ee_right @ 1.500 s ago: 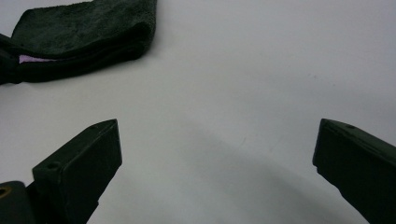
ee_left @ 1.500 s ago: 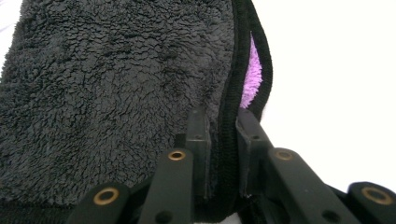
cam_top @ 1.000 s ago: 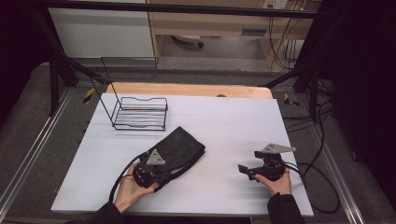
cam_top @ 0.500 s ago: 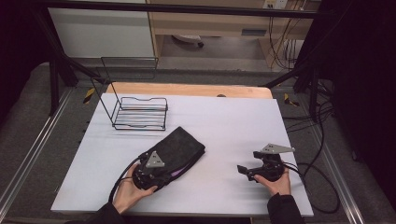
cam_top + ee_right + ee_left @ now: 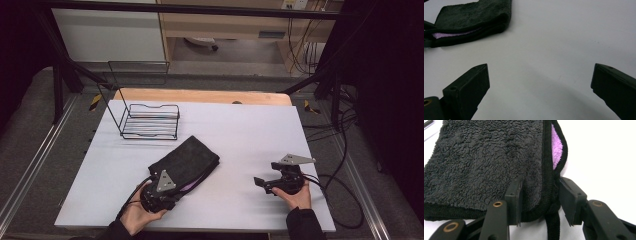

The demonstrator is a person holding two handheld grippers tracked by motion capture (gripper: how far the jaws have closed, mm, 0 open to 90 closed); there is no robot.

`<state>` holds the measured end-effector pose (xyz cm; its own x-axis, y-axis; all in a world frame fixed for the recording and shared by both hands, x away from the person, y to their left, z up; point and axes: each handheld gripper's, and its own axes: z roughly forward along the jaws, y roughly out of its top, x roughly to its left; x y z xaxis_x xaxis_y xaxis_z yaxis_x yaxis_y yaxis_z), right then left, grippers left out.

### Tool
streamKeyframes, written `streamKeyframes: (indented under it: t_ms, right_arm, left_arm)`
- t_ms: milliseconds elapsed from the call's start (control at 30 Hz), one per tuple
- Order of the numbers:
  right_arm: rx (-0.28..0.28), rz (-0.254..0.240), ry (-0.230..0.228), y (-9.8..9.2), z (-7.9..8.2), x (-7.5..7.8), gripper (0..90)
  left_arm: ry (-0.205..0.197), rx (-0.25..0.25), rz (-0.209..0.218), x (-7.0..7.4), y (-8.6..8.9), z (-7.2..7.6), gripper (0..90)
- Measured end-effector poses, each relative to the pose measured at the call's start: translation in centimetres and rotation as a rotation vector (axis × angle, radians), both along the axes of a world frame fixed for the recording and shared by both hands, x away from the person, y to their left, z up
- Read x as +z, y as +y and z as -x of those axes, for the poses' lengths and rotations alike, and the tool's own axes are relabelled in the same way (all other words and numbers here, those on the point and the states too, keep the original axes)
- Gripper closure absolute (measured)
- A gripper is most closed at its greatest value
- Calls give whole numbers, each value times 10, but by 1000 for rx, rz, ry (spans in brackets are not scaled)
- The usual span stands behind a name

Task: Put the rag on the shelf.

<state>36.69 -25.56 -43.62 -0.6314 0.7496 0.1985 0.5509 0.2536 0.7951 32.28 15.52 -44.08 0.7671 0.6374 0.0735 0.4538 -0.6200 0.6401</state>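
Observation:
A folded black towel (image 5: 187, 160) with a purple inner side lies on the white table (image 5: 250, 130), left of the middle. My left gripper (image 5: 176, 189) is at its near corner. In the left gripper view the jaws of the left gripper (image 5: 540, 200) stand close together with the towel (image 5: 486, 162) and its hemmed edge pinched between them. My right gripper (image 5: 260, 182) rests low over the table at the near right, jaws wide apart. The right gripper (image 5: 540, 82) has only bare table between its jaws, with the towel (image 5: 471, 17) farther off at upper left.
A black wire rack (image 5: 150, 120) stands at the table's far left. A wooden board (image 5: 200, 96) runs along the far edge. Cables (image 5: 340, 180) trail off the right side. Bare table lies between the towel and the right gripper.
The left gripper has shifted slightly at the towel's near corner. The right gripper has barely moved.

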Motion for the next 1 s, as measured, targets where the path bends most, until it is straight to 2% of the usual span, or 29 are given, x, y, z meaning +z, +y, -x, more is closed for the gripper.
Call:
streamKeyframes:
  t_ms: [133,200,233,267,300,400,467,533,767,833,1000]
  right_arm:
    - [-3,-3,0,0,0,0,25]
    - [-3,-5,1,0,1,1,25]
    - [-2,-6,-1,0,1,1,25]
    - [-3,-8,-1,0,1,1,25]
    - [-4,-7,-1,0,1,1,25]
    - [0,-3,2,0,1,1,25]
    - [-1,-2,3,0,0,0,24]
    - [-2,-5,4,0,0,1,24]
    - [0,-1,0,0,0,1,25]
    - [0,-3,2,0,0,1,25]
    - [1,-4,-2,0,0,1,25]
  left_arm:
    - [23,12,-34,3,-5,-3,570]
    - [34,10,-49,5,-7,-5,631]
    - [26,10,-54,5,-6,-7,662]
    - [13,6,-69,5,-6,-8,750]
    - [20,6,-66,6,-6,-9,779]
    - [28,8,-66,7,-6,-10,798]
    - [36,5,-58,7,-4,-11,810]
    - [68,11,-5,8,2,-15,820]
    - [55,2,17,15,6,-16,832]
    - [68,-1,51,18,7,-18,833]
    - [79,-23,62,19,4,-17,836]
